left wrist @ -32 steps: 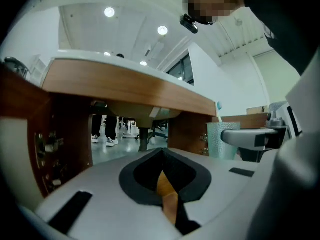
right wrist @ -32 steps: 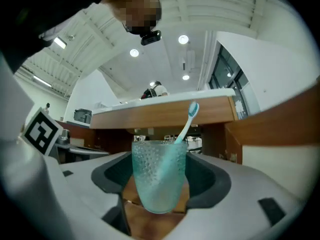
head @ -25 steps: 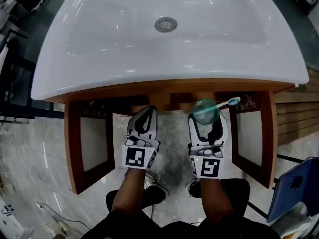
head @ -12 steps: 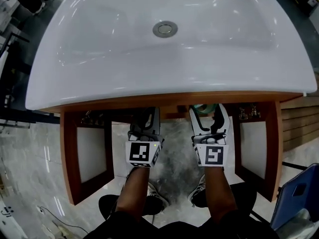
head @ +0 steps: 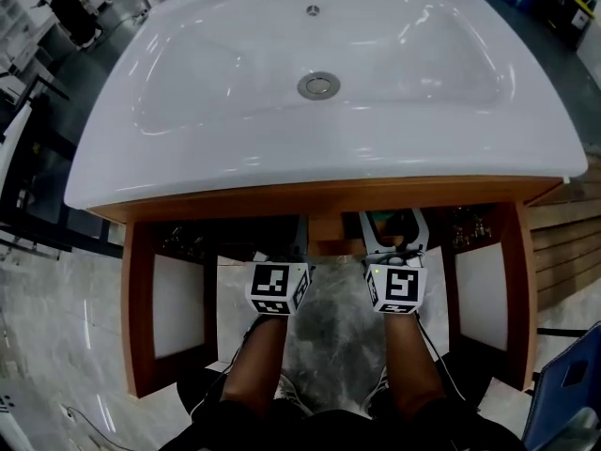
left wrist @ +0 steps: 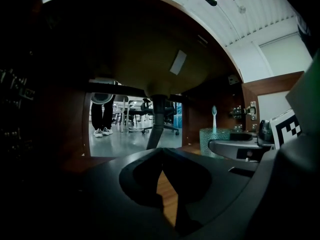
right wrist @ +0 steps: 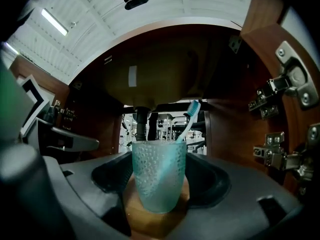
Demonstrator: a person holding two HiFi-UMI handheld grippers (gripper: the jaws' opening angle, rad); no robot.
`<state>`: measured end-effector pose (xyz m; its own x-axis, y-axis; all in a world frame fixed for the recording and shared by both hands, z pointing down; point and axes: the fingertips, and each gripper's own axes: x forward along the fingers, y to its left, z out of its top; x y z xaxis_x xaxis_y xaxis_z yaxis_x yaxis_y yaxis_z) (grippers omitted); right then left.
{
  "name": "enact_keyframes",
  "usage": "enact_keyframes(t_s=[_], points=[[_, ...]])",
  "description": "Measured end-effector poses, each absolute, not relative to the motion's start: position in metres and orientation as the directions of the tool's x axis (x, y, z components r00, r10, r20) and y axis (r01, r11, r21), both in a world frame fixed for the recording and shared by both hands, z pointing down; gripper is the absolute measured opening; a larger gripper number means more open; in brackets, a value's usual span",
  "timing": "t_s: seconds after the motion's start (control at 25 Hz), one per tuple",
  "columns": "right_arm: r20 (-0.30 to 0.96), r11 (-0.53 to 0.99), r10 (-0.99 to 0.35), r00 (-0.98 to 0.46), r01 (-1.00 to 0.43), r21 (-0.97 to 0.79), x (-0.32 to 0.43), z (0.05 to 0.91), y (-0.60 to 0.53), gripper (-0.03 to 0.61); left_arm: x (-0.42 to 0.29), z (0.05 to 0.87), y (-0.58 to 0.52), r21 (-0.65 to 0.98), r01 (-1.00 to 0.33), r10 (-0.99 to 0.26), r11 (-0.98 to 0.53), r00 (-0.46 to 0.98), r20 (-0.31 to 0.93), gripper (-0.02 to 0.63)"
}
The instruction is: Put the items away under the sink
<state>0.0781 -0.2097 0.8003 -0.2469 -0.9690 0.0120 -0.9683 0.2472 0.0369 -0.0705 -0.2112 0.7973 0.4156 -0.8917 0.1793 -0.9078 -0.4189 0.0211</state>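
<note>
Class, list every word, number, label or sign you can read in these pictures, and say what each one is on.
No readable words or numbers anywhere.
On the left marker cube and the right marker cube: black-and-white square patterns only, no letters.
Pale sticker under the sink: too small and dim to read.

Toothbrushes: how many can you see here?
1. The toothbrush stands in the green cup held by the right gripper, under the sink. Others may be hidden in the dark cabinet.

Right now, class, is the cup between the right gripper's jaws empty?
No, a blue toothbrush leans inside the cup that the right gripper holds.
</note>
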Motion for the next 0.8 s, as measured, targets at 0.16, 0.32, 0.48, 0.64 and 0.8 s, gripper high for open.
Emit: enact_keyframes(t_s=[0.16, 0.32, 0.48, 0.64, 0.8], points=[[0.029, 0.232, -0.973, -0.231, -0.973, 0.020, 0.079, 0.801, -0.212, 0.337, -0.069, 0.797, -0.211, 0.028, -0.901, -0.883, -0.433, 0.431, 0.187, 0.018], [0.054, 0.250, -0.967, -0.248, -0.968, 0.024, 0.075, 0.804, -0.212, 0.365, -0.070, 0.795, -0.209, 0.033, -0.897, -0.881, -0.441, 0.440, 0.175, 0.018], [0.055, 0.238, -0.970, -0.236, -0.971, 0.032, 0.078, 0.801, -0.203, 0.380, -0.074, 0.793, -0.205, 0.025, -0.900, -0.885, -0.435, 0.432, 0.174, 0.018], [0.061, 0.238, -0.970, -0.236, -0.971, 0.032, 0.080, 0.800, -0.186, 0.380, -0.076, 0.790, -0.197, 0.036, -0.898, -0.885, -0.438, 0.437, 0.158, 0.018], [0.070, 0.277, -0.959, -0.274, -0.960, 0.047, 0.068, 0.795, -0.165, 0.379, -0.072, 0.788, -0.181, 0.059, -0.874, -0.865, -0.483, 0.486, 0.126, 0.018]])
